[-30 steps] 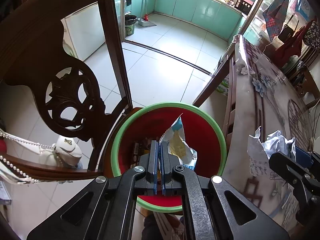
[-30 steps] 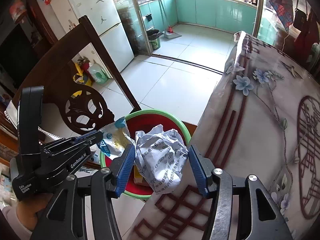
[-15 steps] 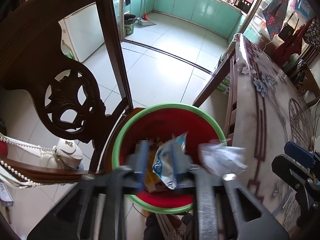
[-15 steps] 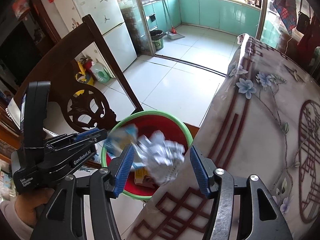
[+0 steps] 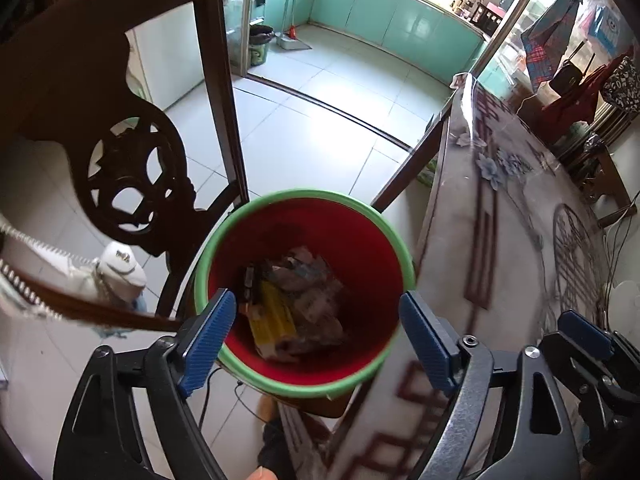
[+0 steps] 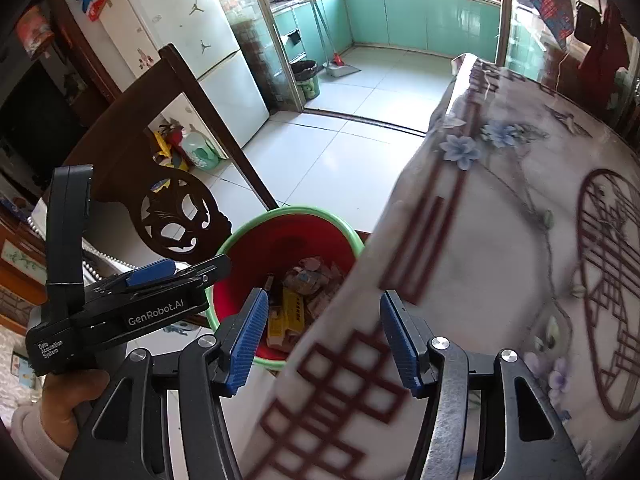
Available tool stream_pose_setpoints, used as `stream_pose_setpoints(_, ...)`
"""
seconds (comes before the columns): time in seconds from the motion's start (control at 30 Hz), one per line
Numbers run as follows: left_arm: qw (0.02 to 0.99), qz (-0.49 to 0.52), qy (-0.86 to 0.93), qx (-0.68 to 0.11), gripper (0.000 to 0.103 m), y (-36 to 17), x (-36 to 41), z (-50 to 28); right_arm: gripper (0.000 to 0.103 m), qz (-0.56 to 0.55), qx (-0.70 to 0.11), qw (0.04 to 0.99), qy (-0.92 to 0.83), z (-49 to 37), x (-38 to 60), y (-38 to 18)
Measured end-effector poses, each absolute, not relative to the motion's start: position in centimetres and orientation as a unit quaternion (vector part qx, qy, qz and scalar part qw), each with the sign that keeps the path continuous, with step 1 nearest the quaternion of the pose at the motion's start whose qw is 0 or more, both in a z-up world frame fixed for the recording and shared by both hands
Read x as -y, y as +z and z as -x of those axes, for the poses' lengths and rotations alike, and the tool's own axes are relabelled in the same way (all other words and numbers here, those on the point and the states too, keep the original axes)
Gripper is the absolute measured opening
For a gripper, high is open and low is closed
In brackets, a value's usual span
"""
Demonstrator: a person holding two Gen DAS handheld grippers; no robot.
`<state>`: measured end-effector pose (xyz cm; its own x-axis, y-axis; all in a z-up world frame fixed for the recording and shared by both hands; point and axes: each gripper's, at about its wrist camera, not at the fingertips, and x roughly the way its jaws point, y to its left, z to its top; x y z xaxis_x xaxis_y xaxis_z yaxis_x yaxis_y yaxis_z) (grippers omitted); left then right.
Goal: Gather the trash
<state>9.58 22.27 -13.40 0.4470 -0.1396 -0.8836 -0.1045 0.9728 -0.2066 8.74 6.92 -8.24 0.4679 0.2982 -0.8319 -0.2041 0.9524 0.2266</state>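
now both pieces of trash are seen down in the red bin [image 5: 360,240], mixed with the litter [image 5: 296,304] already at its bottom: a yellow packet, crumpled paper and a bluish wrapper can be made out, though blur hides which is which. the bin, green-rimmed, stands on a seat between the carved chair back [image 5: 132,184] and the table edge [image 5: 500,240].

the left gripper [image 5: 316,332] is held above the bin mouth; its jaws have just been opening and stand wide apart, nothing between them. the right gripper [image 6: 320,340] hovers over the table's near edge beside the bin, jaws likewise just opened a little further and apart, empty.

no loose trash is seen on the flowered tablecloth [image 6: 500,220] in either view. the drop is judged done; the collecting is judged finished or nearly so, unless more litter lies outside the views. the left hand [image 6: 68,396] is seen gripping its handle.
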Motion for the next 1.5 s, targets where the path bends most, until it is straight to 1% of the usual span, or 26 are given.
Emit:
stream_pose_setpoints(0.03, 0.846, 0.116, -0.009, -0.521, 0.09, -13.0, -21.8, -9.1, 0.066, -0.046, -0.49, 0.858, 0.147, -8.4, -6.4, -8.0)
stream_pose_setpoints(0.07, 0.85, 0.117, -0.009, -0.514, 0.091, -12.6, -21.3, -8.5, 0.069, -0.044, -0.478, 0.865, 0.147, -7.6, -5.6, -7.5)
stream_pose_setpoints(0.13, 0.859, 0.124, -0.007, -0.496, 0.103, -11.6, -20.2, -7.1, 0.072, -0.045, -0.465, 0.872, 0.147, -6.7, -4.2, -6.9)
stream_pose_setpoints(0.37, 0.904, 0.124, -0.012, -0.408, 0.103, -6.7, -15.4, -2.3, 0.081, -0.091, -0.392, 0.904, 0.146, -2.0, 2.5, -3.5)
stream_pose_setpoints(0.43, 0.918, 0.12, -0.01, -0.378, 0.103, -5.2, -14.0, -1.2, 0.086, -0.098, -0.377, 0.91, 0.142, -1.0, 4.1, -2.7)
stream_pose_setpoints(0.6, 0.944, 0.098, -0.018, -0.315, 0.103, -1.9, -10.5, 0.5, 0.088, -0.067, -0.33, 0.935, 0.109, 1.2, 7.2, -0.5)
stream_pose_setpoints(0.73, 0.954, 0.093, -0.015, -0.285, 0.103, 0.0, -8.6, 1.3, 0.088, -0.047, -0.277, 0.956, 0.087, 3.2, 8.9, 1.3)
stream_pose_setpoints(0.8, 0.957, 0.091, -0.008, -0.275, 0.103, 0.8, -7.9, 1.5, 0.089, -0.048, -0.245, 0.965, 0.085, 4.3, 9.8, 2.2)
stream_pose_setpoints(0.93, 0.955, 0.073, 0.013, -0.288, 0.103, 1.4, -6.7, 1.4, 0.092, -0.046, -0.199, 0.976, 0.075, 5.7, 11.0, 3.5)
stream_pose_setpoints(1.03, 0.956, 0.039, 0.068, -0.284, 0.103, 1.7, -5.7, 1.7, 0.092, -0.048, -0.199, 0.975, 0.081, 5.9, 11.5, 3.8)
stream_pose_setpoints(1.1, 0.96, 0.02, 0.088, -0.264, 0.103, 1.9, -5.1, 2.4, 0.092, -0.052, -0.2, 0.975, 0.078, 6.0, 11.9, 3.9)
stream_pose_setpoints(1.2, 0.967, 0.032, 0.059, -0.246, 0.103, 2.3, -4.9, 3.1, 0.092, -0.056, -0.197, 0.976, 0.08, 6.3, 12.3, 4.0)
stream_pose_setpoints(1.3, 0.965, 0.053, 0.041, -0.254, 0.103, 2.6, -4.8, 3.1, 0.092, -0.054, -0.193, 0.976, 0.08, 6.5, 12.6, 4.1)
stream_pose_setpoints(1.5, 0.966, 0.041, 0.04, -0.253, 0.103, 2.8, -4.1, 3.2, 0.092, -0.048, -0.188, 0.979, 0.068, 6.8, 13.2, 4.1)
